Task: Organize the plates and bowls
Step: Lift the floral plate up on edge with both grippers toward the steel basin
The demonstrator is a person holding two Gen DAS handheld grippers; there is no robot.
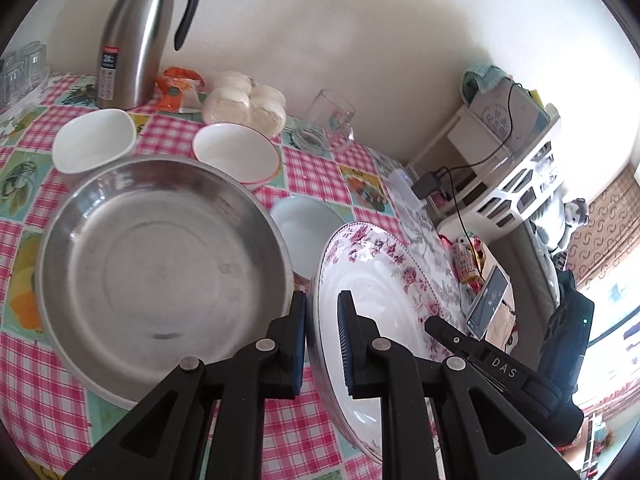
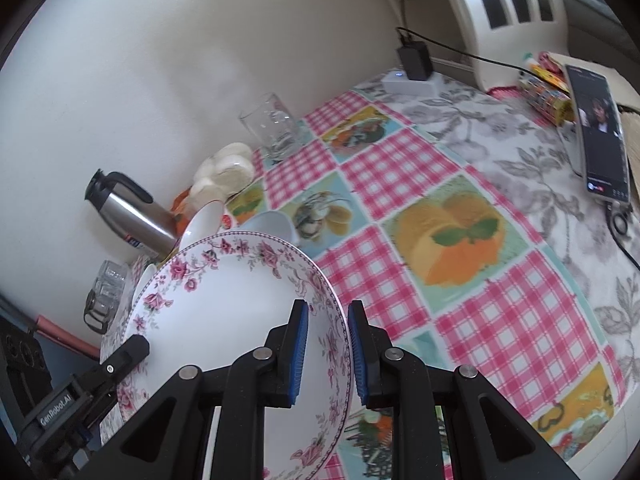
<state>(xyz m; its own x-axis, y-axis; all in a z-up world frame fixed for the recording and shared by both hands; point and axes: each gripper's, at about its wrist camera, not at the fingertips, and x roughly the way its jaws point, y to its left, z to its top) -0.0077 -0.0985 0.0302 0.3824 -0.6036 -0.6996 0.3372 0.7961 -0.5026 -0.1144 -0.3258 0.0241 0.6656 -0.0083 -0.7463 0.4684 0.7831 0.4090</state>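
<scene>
Both grippers are on the flowered plate point(image 1: 384, 276), lifted and tilted above the checked tablecloth point(image 1: 312, 168). The left gripper point(image 1: 322, 344) has its tongs clamped on the plate's left rim, 1 pad outside and 1 inside. The right gripper point(image 2: 328, 354) pinches the opposite rim the same way, and the plate is bare inside.

Left of it sits a big steel bowl point(image 1: 160, 256), empty, its edge just beside the left gripper's outer finger. Behind stand 2 white bowls point(image 1: 94, 144), both empty, and a pale blue bowl point(image 1: 308, 228) tucked between steel bowl and plate. An empty glass point(image 1: 332, 120) stands near the wall, by a bag of white buns point(image 1: 244, 104) and a steel jug point(image 1: 136, 36) whose label is too small to read.

To the right the cloth lies open up to a phone point(image 2: 600, 136) by the far edge. "DAS" shows on the right gripper in the left view, "GenRobot.AI" on the left gripper in the right view.
</scene>
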